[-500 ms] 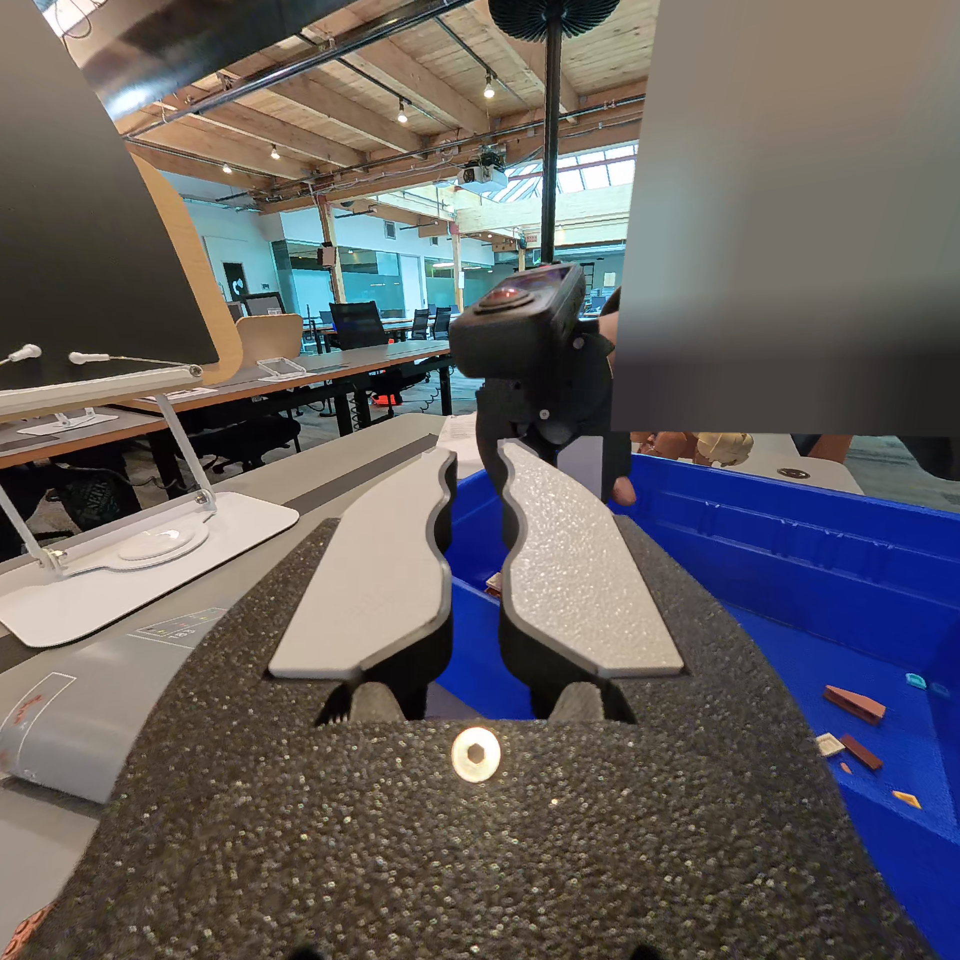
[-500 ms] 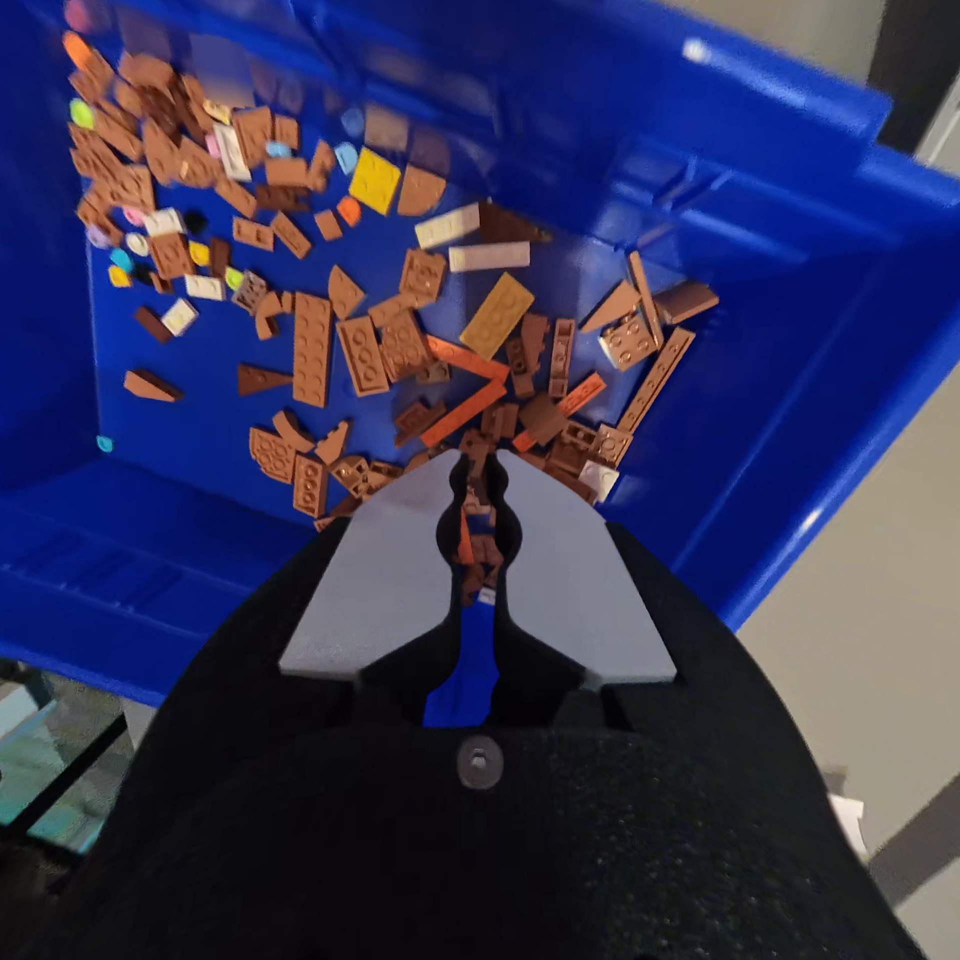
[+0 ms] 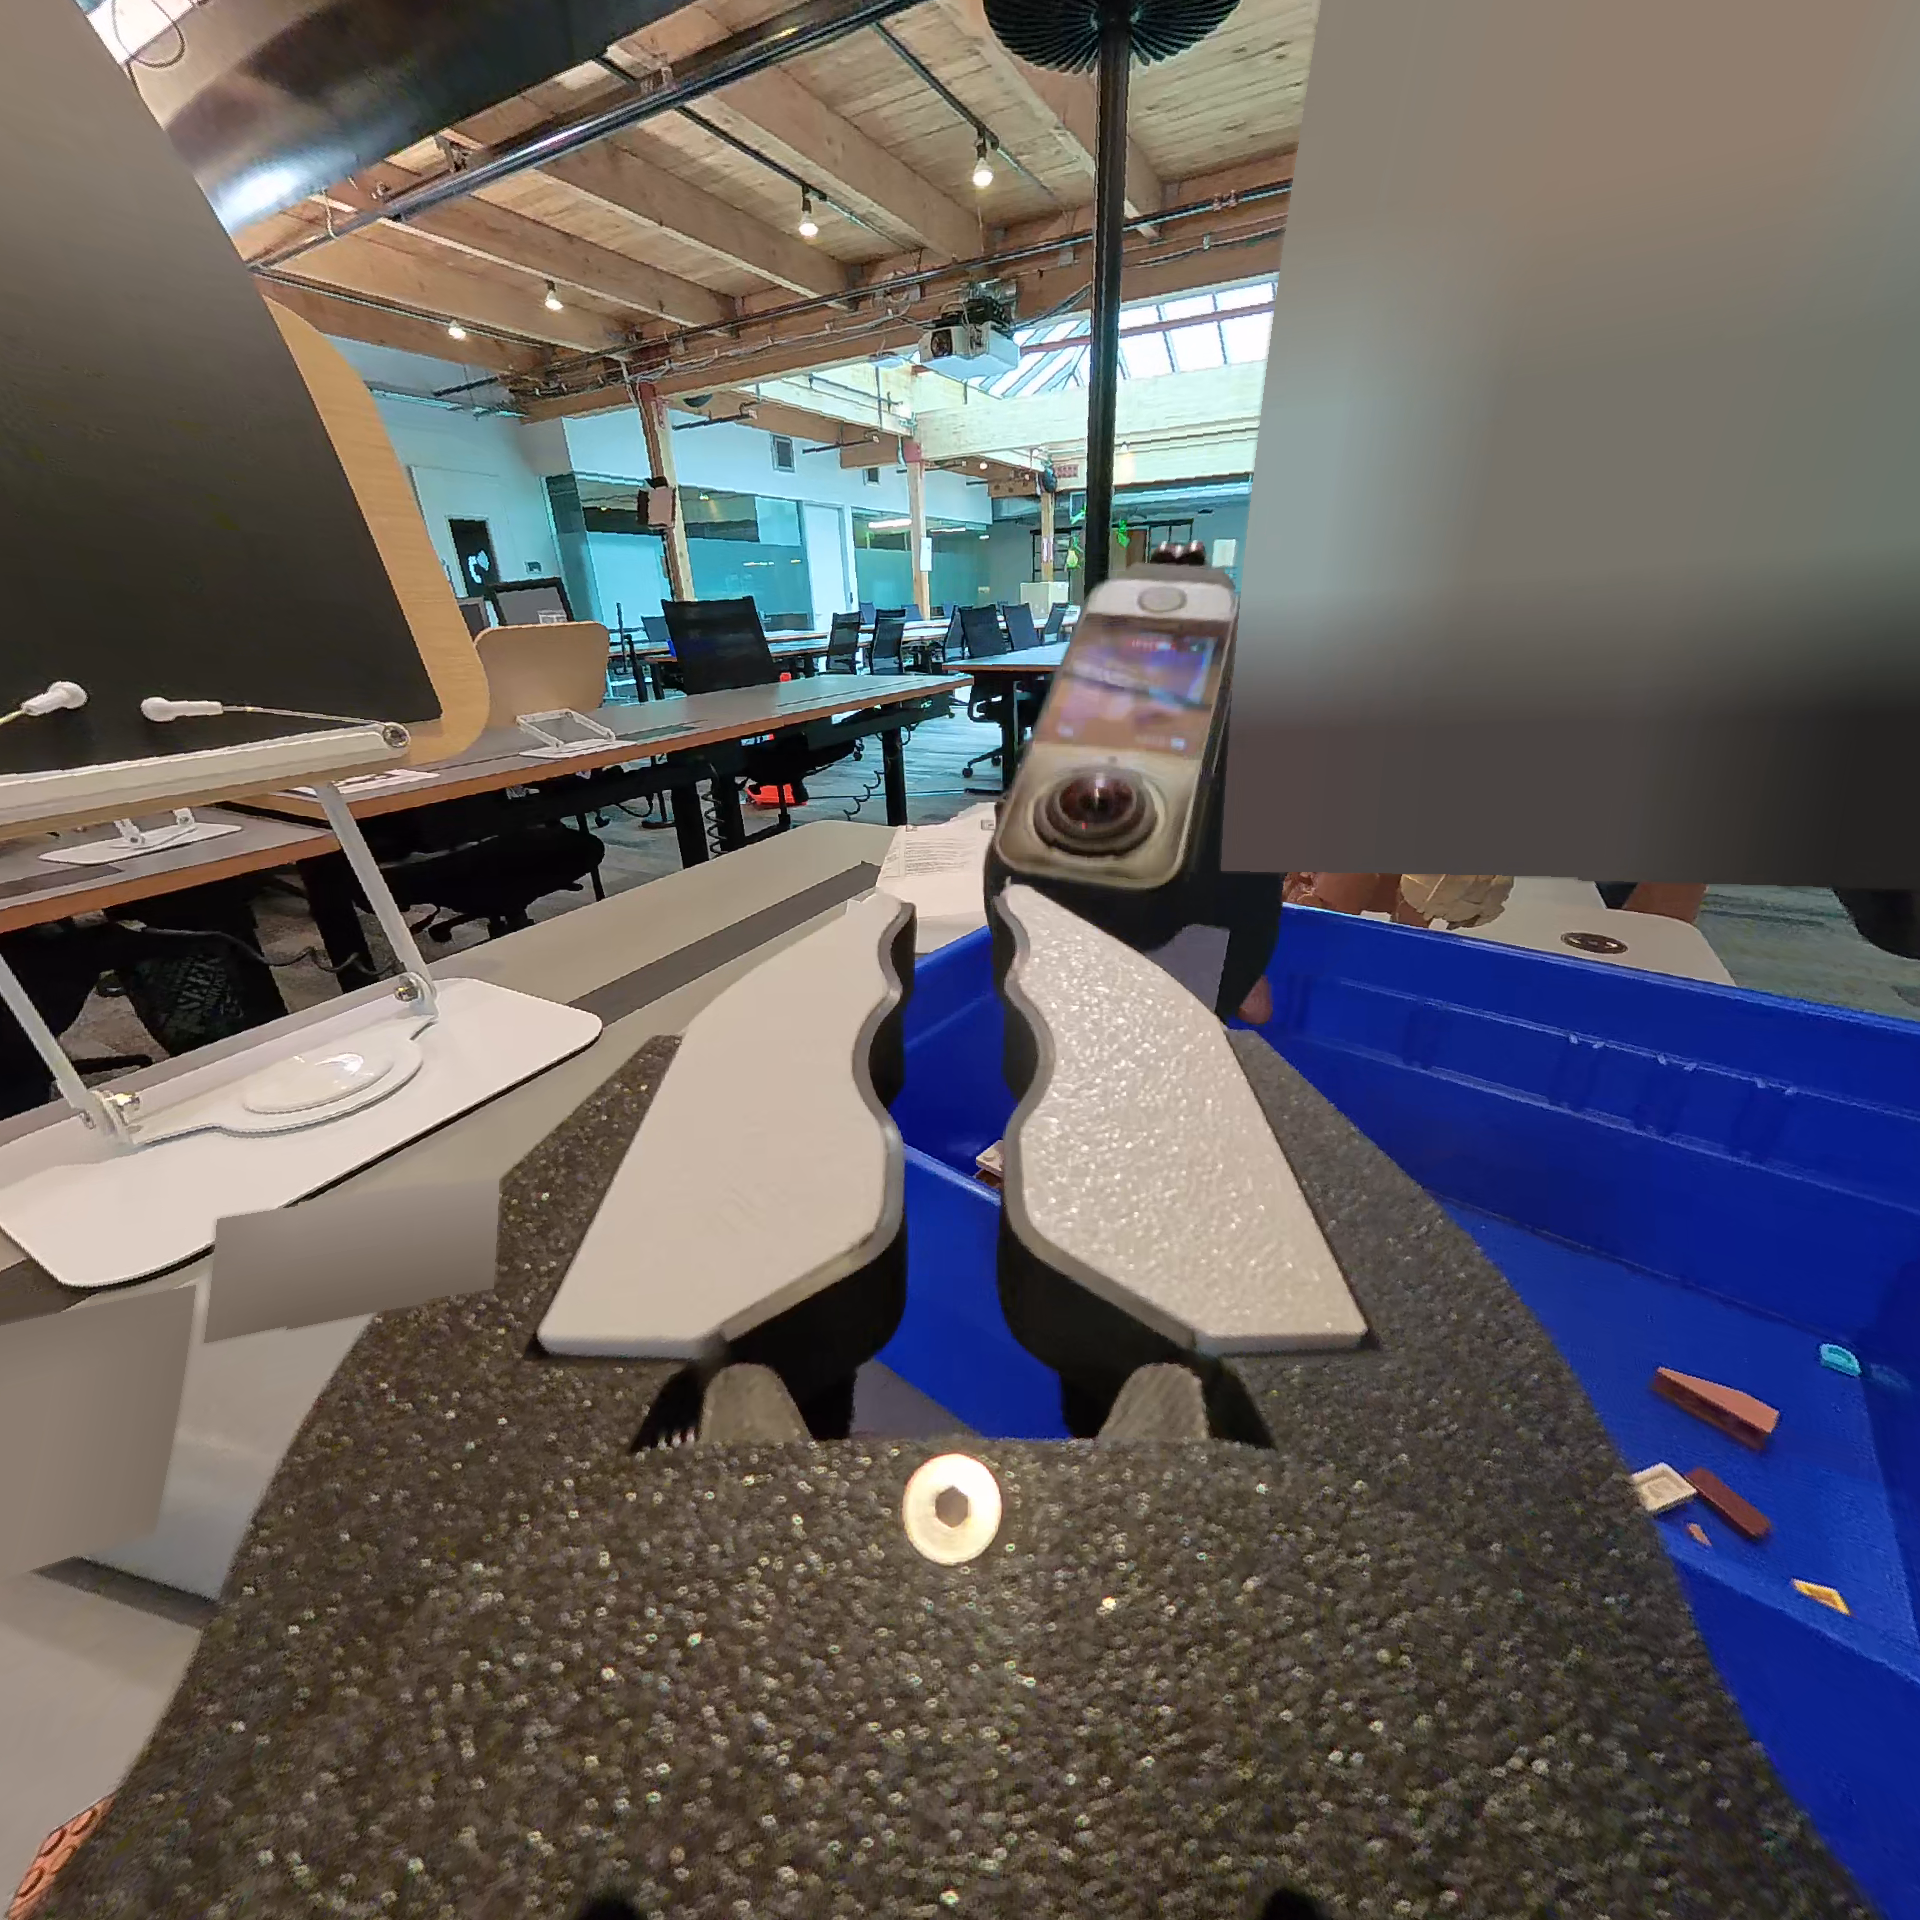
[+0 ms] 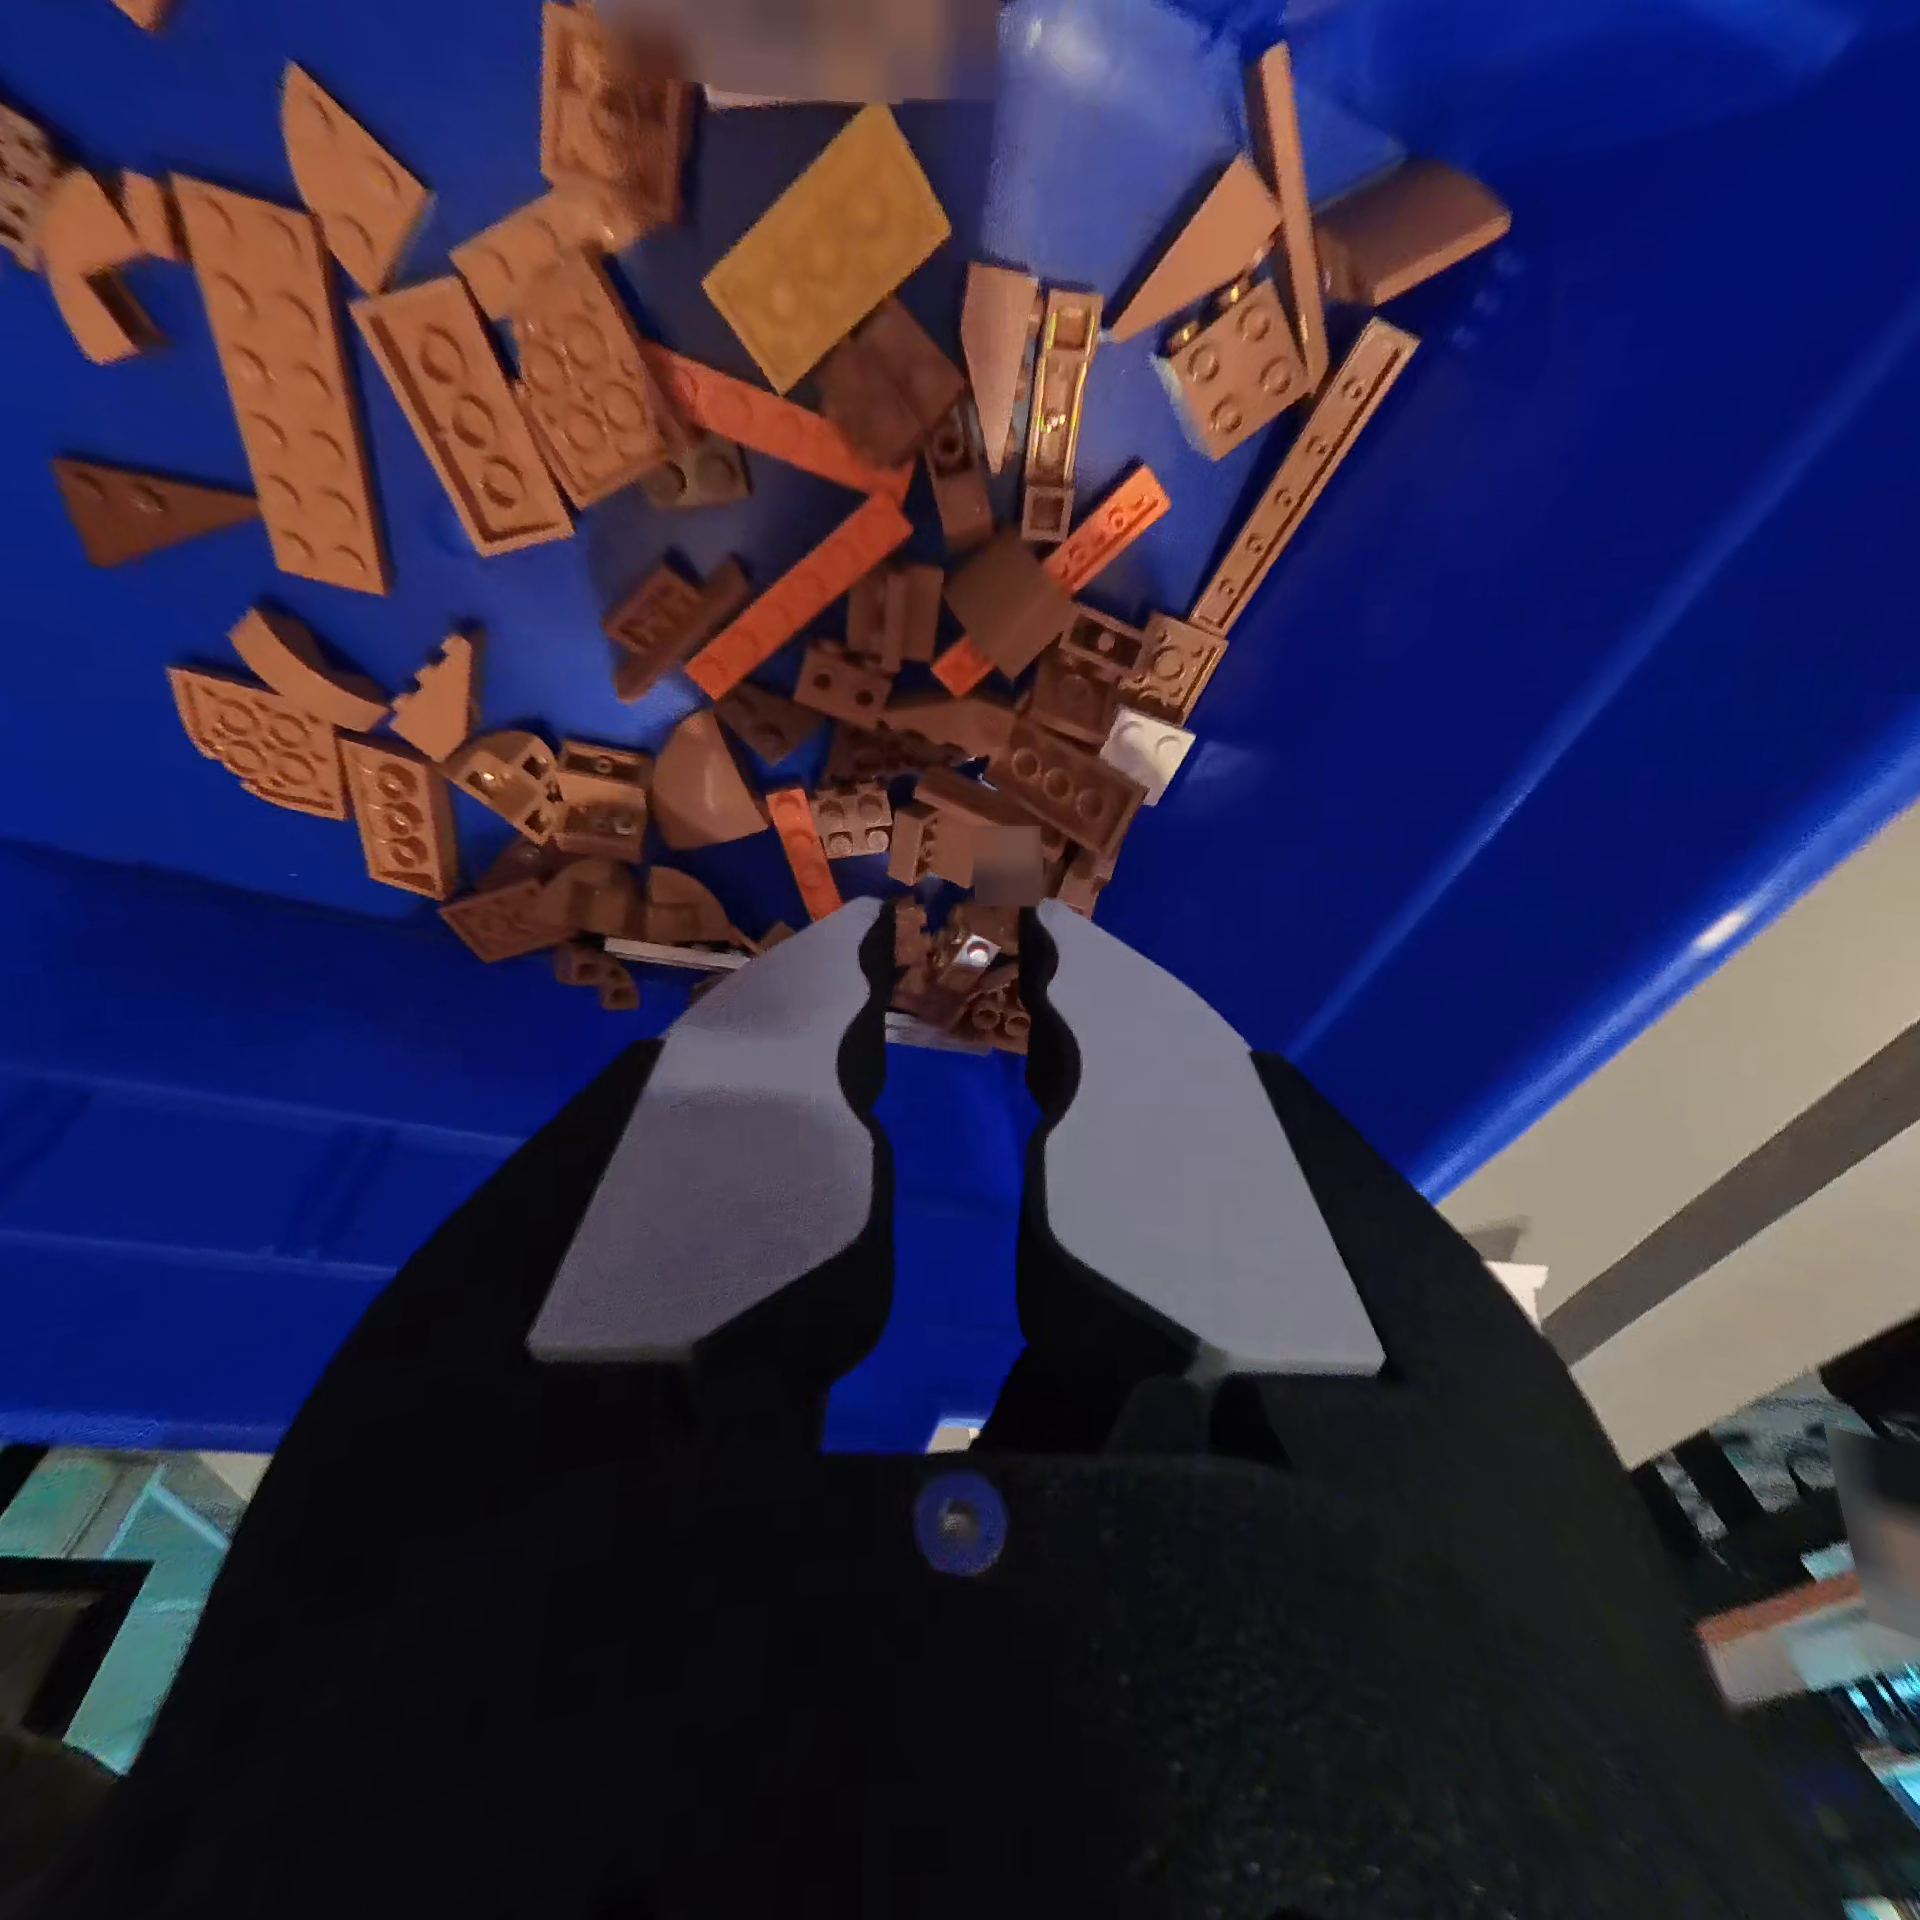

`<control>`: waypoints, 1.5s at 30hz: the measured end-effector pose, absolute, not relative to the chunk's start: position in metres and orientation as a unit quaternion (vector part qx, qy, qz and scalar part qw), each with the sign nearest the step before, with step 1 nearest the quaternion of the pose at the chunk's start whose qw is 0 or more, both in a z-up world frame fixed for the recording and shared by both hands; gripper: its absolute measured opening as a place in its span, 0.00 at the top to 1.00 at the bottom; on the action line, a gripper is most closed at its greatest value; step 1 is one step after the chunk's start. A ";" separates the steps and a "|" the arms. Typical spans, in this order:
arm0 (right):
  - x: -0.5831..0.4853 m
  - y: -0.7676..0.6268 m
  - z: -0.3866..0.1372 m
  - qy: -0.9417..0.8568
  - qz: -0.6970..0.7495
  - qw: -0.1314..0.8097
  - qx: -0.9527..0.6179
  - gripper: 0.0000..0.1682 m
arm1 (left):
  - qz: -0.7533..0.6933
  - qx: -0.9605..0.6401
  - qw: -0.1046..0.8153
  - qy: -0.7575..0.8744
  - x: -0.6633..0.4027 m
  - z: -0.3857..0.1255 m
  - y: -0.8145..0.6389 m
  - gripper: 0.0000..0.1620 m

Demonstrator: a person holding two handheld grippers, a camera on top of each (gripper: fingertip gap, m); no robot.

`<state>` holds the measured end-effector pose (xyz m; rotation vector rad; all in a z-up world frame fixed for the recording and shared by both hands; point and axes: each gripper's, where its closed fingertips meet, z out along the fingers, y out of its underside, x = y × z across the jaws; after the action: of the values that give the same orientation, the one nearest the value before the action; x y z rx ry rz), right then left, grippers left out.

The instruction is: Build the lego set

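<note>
Brown bricks (image 4: 940,790) heap dead ahead of the spread right claw (image 4: 951,920), apparently just touching; left claw (image 3: 951,914), also spread, idles outside the bin (image 4: 1558,623).

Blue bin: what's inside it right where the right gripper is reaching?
The blue bin holds a heap of mostly brown lego pieces plus a yellow plate. The open right gripper covers the pieces directly beneath its fingers.

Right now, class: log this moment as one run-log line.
phase: picking | right gripper: open, tips over brick pile in blue bin | left gripper: open, empty, at bin edge
</note>
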<state>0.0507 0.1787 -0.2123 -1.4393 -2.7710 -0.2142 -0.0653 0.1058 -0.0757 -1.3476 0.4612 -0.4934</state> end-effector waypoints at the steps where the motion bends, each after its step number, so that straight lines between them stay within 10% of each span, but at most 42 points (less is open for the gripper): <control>1: 0.052 0.182 -0.215 -0.884 -0.085 0.008 -0.459 0.87 | -0.224 -0.612 0.729 0.209 -0.065 -0.076 0.106 0.92; 45: 0.006 0.180 -0.220 -0.894 -0.072 0.112 -0.429 0.90 | -0.225 -0.602 0.737 0.209 -0.067 -0.067 0.101 0.92</control>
<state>0.0057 0.1805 -0.2196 -1.2590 -2.6232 -0.2123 -0.0673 0.1013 -0.0671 -1.3220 0.4591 -0.4931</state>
